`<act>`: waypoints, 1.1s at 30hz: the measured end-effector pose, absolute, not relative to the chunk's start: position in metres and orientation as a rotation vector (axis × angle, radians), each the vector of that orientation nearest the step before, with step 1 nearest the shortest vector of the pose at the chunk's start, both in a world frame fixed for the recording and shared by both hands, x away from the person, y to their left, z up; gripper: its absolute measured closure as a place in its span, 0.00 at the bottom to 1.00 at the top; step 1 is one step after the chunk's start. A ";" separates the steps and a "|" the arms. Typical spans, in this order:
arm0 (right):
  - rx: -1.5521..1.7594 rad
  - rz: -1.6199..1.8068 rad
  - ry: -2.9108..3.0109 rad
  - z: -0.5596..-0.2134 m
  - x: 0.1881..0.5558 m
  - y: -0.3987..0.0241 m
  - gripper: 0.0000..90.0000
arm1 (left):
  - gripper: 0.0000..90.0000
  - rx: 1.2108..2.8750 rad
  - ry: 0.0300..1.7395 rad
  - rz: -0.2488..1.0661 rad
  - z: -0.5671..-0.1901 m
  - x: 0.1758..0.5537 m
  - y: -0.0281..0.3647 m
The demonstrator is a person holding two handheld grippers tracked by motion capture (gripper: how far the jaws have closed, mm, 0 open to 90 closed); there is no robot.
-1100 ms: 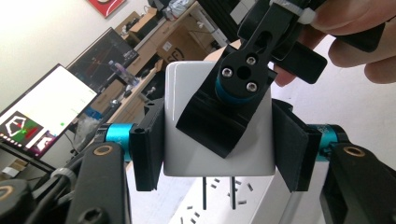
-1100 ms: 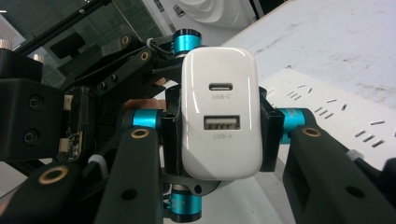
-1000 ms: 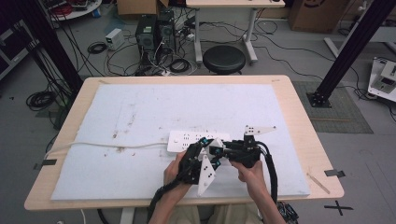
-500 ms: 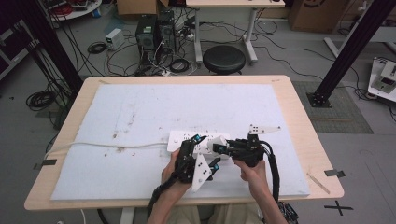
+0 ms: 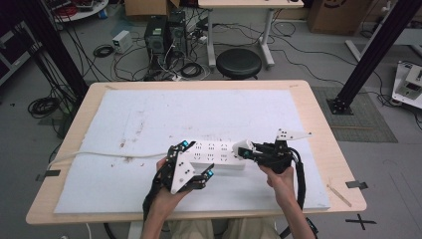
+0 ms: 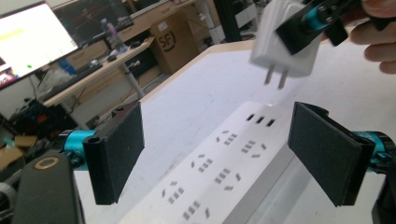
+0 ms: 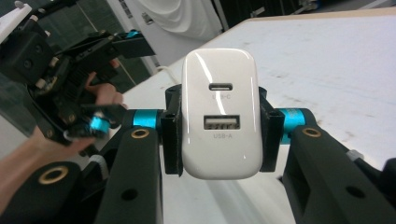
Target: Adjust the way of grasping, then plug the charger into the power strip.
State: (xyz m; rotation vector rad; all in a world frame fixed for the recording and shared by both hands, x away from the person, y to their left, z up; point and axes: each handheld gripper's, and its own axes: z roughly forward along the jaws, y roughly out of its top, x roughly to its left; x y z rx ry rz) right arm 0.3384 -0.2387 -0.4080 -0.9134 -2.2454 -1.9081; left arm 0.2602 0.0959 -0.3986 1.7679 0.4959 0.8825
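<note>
A white power strip (image 5: 214, 153) lies on the white mat, its sockets facing up (image 6: 219, 172). My left gripper (image 5: 198, 159) stands at its left part. Its jaws have just been opening and now stand wide, with the strip below and between the pads (image 6: 327, 154), untouched. My right gripper (image 5: 251, 152) is shut on a white USB charger (image 7: 219, 116). The charger (image 6: 285, 42) hangs just above the strip's right end with its two prongs free.
The strip's white cable (image 5: 99, 157) runs left across the mat (image 5: 199, 114) and off the wooden table (image 5: 323, 129). Behind the table stand a black stool (image 5: 239, 62), computer cases and loose cables. A black frame post (image 5: 373, 55) rises at the right.
My left gripper has opened its jaws and drawn left along the strip. The right gripper has shifted a little right with the charger in it.
</note>
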 end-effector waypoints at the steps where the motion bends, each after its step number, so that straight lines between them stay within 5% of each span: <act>1: -0.914 -1.915 -2.246 -0.408 0.339 -0.242 0.70 | 0.21 1.768 0.496 0.883 -0.399 0.260 0.096; 16: -0.947 -1.925 -2.338 -0.406 0.342 -0.270 0.70 | 0.21 1.669 0.840 0.817 -0.406 0.262 0.184; 33: -0.771 -1.732 -2.618 -0.380 0.371 -0.258 0.70 | 0.22 1.618 0.957 0.836 -0.410 0.261 0.229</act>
